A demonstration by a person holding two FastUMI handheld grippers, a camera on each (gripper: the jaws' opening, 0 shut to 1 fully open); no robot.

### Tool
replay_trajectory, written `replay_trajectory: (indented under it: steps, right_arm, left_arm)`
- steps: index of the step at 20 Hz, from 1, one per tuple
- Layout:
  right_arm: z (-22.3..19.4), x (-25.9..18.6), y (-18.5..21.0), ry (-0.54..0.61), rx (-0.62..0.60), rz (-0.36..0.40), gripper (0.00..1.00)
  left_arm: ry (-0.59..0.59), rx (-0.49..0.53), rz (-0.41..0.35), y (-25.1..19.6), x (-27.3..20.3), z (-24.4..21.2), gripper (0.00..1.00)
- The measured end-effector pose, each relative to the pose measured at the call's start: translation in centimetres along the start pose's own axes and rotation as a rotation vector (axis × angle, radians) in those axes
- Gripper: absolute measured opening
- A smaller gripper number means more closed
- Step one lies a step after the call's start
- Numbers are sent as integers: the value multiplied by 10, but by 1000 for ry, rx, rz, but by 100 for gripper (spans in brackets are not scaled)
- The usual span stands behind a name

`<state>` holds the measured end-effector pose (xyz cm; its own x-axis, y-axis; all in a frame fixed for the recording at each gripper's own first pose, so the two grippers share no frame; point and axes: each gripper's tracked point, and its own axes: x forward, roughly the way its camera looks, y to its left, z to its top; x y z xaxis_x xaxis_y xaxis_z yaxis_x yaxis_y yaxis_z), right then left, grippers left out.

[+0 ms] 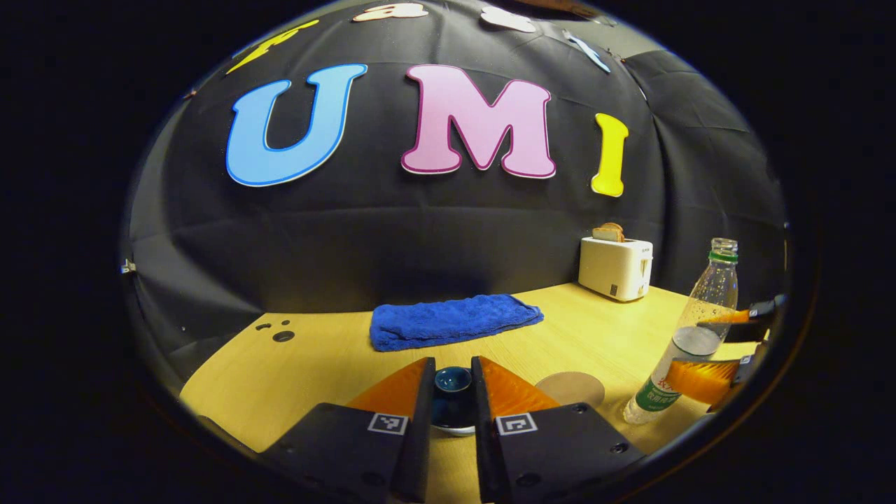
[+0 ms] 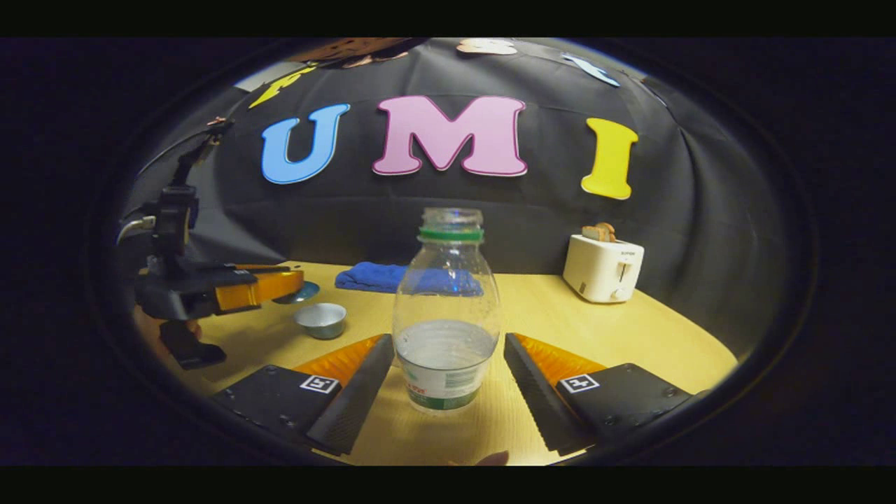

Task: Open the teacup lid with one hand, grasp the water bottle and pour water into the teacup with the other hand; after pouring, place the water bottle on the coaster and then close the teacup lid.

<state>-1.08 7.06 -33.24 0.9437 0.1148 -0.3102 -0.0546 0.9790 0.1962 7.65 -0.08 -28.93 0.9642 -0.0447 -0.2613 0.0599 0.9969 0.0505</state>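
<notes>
Now, what your next move turns on is the water bottle [image 2: 446, 294] and the right tongs [image 2: 444, 346]. The bottle stands upright on the table [image 2: 630, 350], its long axis vertical, uncapped and holding water in its lower part. It sits dead ahead between the two fingers. The tongs are wide, one finger on each side of the lower body. I judge a thin gap on both sides, so they straddle it and do not grip it. A straight squeeze should take it, with no sideways shift needed.

Your left tongs [image 1: 453, 378] are narrow, both fingers pressing on the teacup lid [image 1: 452, 399] at its knob. That hand is taken, so the bottle falls to the right one, which is nearer anyway.

The right gripper view gives you what the left one cannot. It shows the open teacup [image 2: 320, 320] sitting on the table to the bottle's left. The lid hangs just above and beyond it. So the pour has to travel left, toward the hand holding the lid.

The left gripper view gives you the coaster [image 1: 570, 387], lying flat on the table between the lid and the bottle, near both. Farther back lie a blue towel [image 1: 455, 320] and a toaster [image 1: 616, 267], well apart from the work.
</notes>
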Motion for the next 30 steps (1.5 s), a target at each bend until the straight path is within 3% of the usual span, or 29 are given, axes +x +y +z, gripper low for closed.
replay_trajectory:
  steps: [2, 3, 4, 5, 6, 8, 11, 13, 14, 16, 19, 21, 22, 24, 30]
  right_arm:
    - [-5, 6, -2, 4, 7, -5, 98]
    - [-8, 9, -2, 7, 7, -1, 98]
    - [-8, 11, -1, 7, 4, -7, 98]
    - [-7, 13, -1, 3, 5, -11, 98]
    - [-5, 14, -1, 0, 4, -11, 95]
    - [-6, 16, 1, 2, 4, -13, 80]
    - [-1, 21, -4, 35, -44, -67, 79]
    - [9, 26, -12, 35, -127, -115, 79]
    - [15, 30, -16, 31, -182, -143, 75]
    - [21, 38, -19, 27, -274, -170, 79]
    - [24, 51, -18, 47, -357, -179, 77]
    - [29, 59, -17, 50, -441, -187, 77]
    - [32, 63, -16, 44, -500, -195, 77]
    - [41, 69, -12, 30, -636, -210, 77]
    - [48, 100, 18, 2, -984, -171, 77]
  left_arm:
    - [2, -3, 8, 4, -5, 1, 31]
    - [4, 0, 14, 7, -8, 0, 28]
    - [10, 0, 19, 10, -10, -1, 35]
    - [16, 1, 26, 13, -11, -3, 28]
    - [19, -2, 31, 16, -11, -3, 28]
    - [21, -11, 45, 22, -14, -5, 31]
    - [21, -12, 68, 30, -17, -7, 31]
    - [19, -13, 78, 35, -19, -7, 28]
    - [17, -12, 83, 37, -21, -6, 31]
    - [13, -13, 89, 41, -22, -6, 31]
    - [7, -17, 99, 47, -26, -7, 28]
    - [1, -24, 107, 52, -30, -6, 31]
    - [-4, -35, 106, 53, -32, -5, 28]
    - [-7, -51, 110, 56, -34, -6, 31]
    - [-7, -54, 138, 69, -39, -10, 28]
